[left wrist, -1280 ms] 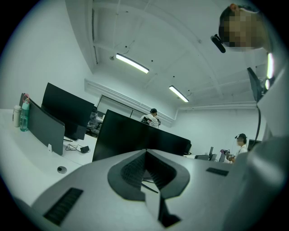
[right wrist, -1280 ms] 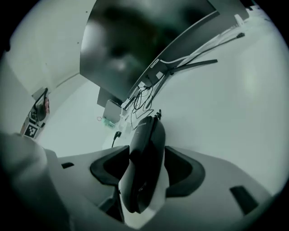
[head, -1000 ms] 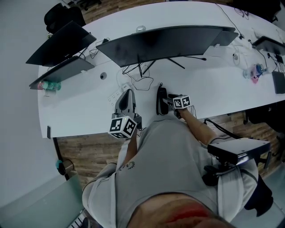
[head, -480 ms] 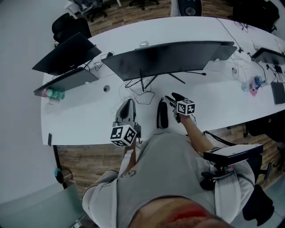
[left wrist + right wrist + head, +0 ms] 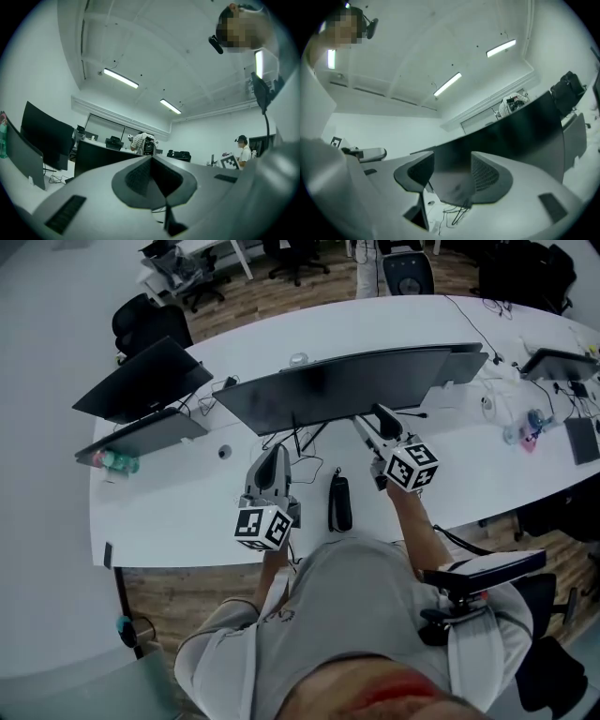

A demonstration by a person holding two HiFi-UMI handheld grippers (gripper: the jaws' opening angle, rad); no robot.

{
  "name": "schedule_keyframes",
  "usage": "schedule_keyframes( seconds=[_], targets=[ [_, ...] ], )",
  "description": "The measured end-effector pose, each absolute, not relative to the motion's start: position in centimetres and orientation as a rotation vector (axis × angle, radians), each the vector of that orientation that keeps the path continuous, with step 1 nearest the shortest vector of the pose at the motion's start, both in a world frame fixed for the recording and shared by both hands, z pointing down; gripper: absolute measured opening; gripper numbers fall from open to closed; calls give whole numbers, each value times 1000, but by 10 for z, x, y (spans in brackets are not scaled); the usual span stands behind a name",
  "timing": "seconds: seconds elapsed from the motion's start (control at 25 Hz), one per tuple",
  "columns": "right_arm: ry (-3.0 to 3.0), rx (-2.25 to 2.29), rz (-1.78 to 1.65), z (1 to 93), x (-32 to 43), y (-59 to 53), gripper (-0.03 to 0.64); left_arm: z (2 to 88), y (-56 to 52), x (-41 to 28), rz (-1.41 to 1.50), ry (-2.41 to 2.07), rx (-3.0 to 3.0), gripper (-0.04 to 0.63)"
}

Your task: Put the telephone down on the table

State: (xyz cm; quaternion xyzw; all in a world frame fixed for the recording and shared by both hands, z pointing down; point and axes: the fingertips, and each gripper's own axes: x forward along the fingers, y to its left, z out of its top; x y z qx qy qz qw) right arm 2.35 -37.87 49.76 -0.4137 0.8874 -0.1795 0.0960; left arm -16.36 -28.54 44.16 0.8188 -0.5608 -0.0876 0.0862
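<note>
The telephone [image 5: 339, 502] lies on the table [image 5: 178, 507], seemingly untouched; left gripper [image 5: 272, 456] jaws closed, right gripper [image 5: 373, 420] jaws apart, empty.

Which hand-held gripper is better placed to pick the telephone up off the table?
Probably the right hand-held gripper: its jaws stand apart and empty, near the telephone. The left hand-held gripper has its jaws together.
</note>
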Motion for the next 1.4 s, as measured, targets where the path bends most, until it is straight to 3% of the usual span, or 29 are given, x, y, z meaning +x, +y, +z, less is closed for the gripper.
schedule_keyframes(
  seconds=[0.32,0.56,0.6,1.4],
  targets=[
    [2611,-1222,-410,450,15,-366,245,428,-286,-151,-280,-1653,2509,11],
    [2589,-1270,-411,447,26,-359,34,431,-284,-148,-287,-1680,2471,11],
    [2591,-1274,-404,446,25,-358,25,430,-283,-149,-293,-1683,2469,11],
    [2594,-1298,-341,440,29,-336,23,441,-282,-154,-295,-1657,2461,11]
  ],
)
